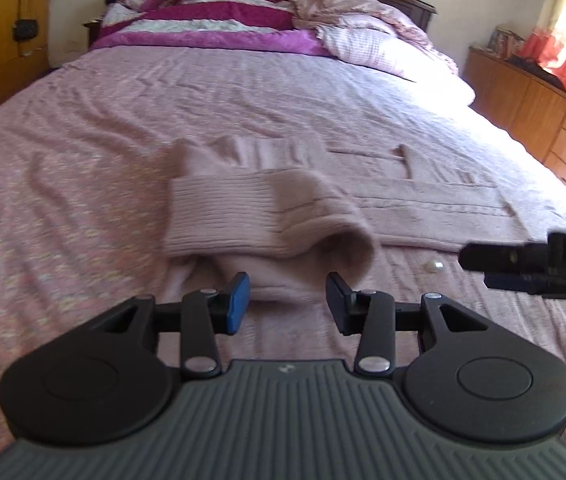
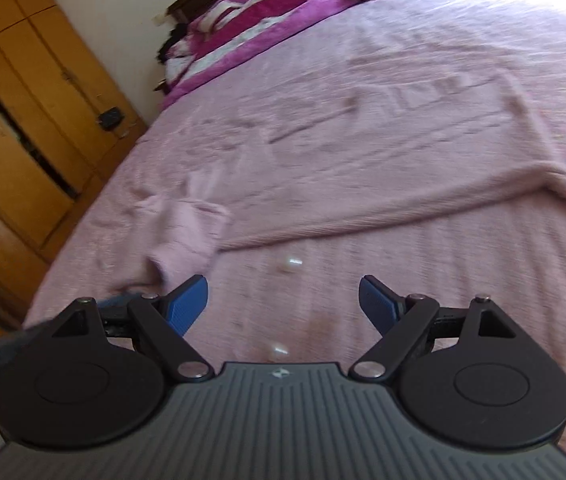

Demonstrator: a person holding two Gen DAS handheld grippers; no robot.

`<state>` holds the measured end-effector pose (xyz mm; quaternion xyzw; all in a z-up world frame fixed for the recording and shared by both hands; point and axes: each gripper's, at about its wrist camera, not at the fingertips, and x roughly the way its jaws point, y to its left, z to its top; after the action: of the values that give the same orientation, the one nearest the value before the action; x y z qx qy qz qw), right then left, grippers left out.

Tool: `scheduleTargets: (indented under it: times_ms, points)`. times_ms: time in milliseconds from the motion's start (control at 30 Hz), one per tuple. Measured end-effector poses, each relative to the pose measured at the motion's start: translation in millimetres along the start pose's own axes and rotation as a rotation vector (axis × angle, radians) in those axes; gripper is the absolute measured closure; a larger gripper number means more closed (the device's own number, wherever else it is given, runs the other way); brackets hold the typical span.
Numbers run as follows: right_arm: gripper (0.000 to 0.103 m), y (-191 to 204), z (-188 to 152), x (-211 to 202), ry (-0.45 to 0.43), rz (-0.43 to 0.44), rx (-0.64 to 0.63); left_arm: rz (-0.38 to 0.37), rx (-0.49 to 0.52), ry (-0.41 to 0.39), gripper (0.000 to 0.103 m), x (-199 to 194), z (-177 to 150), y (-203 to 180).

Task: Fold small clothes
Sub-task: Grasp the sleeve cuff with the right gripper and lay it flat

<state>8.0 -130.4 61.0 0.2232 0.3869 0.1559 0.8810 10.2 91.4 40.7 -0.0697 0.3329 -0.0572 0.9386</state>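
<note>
A pale pink knitted sweater (image 1: pixel 423 188) lies spread flat on the pink bedspread (image 1: pixel 83 160). Its ribbed sleeve (image 1: pixel 259 216) is folded into a loose bundle at the left end. My left gripper (image 1: pixel 287 300) hovers at the near edge of that bundle, jaws partly apart, and the blue pads do not press on the cloth. In the right wrist view the sweater (image 2: pixel 403 160) fills the middle, with the bunched sleeve (image 2: pixel 191 236) to the left. My right gripper (image 2: pixel 283 296) is open wide over bare bedspread, nothing between its fingers; it also shows in the left wrist view (image 1: pixel 523 268).
A small white bead (image 1: pixel 435 267) lies on the bedspread near the sweater's hem (image 2: pixel 289 262). A magenta striped blanket (image 1: pixel 203 20) and pillows (image 1: pixel 383 48) sit at the bed's head. A wooden wardrobe (image 2: pixel 23 100) stands left, a wooden dresser (image 1: pixel 543 112) right.
</note>
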Motion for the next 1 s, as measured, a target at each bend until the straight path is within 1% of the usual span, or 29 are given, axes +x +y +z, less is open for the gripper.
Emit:
scheduleTargets:
  times_ms: [133, 233, 467, 567, 667, 700, 733, 767, 800, 833, 900, 1000]
  points:
    - [0.015, 21, 12, 29, 0.059, 0.064, 0.001, 0.055, 0.001, 0.016, 0.059, 0, 0, 14]
    - [0.015, 33, 21, 52, 0.106, 0.088, 0.015, 0.084, 0.002, 0.019, 0.059, 4, -1, 23]
    - [0.015, 50, 33, 92, 0.182, 0.094, 0.047, 0.149, 0.035, 0.009, 0.059, 21, 2, 33]
    - [0.016, 51, 38, 103, 0.203, 0.099, 0.08, 0.153, 0.037, 0.009, 0.059, 27, 2, 36]
    - [0.017, 49, 40, 111, 0.216, 0.086, 0.122, 0.156, 0.025, 0.009, 0.059, 32, 3, 40]
    - [0.023, 51, 40, 112, 0.221, 0.086, 0.118, 0.156, 0.023, 0.009, 0.059, 34, 4, 41]
    - [0.036, 53, 40, 114, 0.224, 0.086, 0.103, 0.156, 0.02, 0.01, 0.059, 35, 4, 42]
    - [0.044, 56, 41, 115, 0.229, 0.086, 0.087, 0.155, 0.018, 0.011, 0.059, 37, 5, 43]
    - [0.064, 58, 43, 117, 0.232, 0.084, 0.068, 0.157, 0.016, 0.013, 0.059, 39, 5, 44]
    - [0.077, 61, 44, 116, 0.227, 0.077, 0.047, 0.163, 0.015, 0.014, 0.059, 41, 6, 44]
    - [0.084, 69, 51, 109, 0.191, 0.075, -0.013, 0.172, 0.025, 0.012, 0.059, 43, 7, 45]
    - [0.085, 82, 65, 82, 0.069, 0.06, -0.138, 0.177, 0.034, 0.004, 0.059, 42, 6, 45]
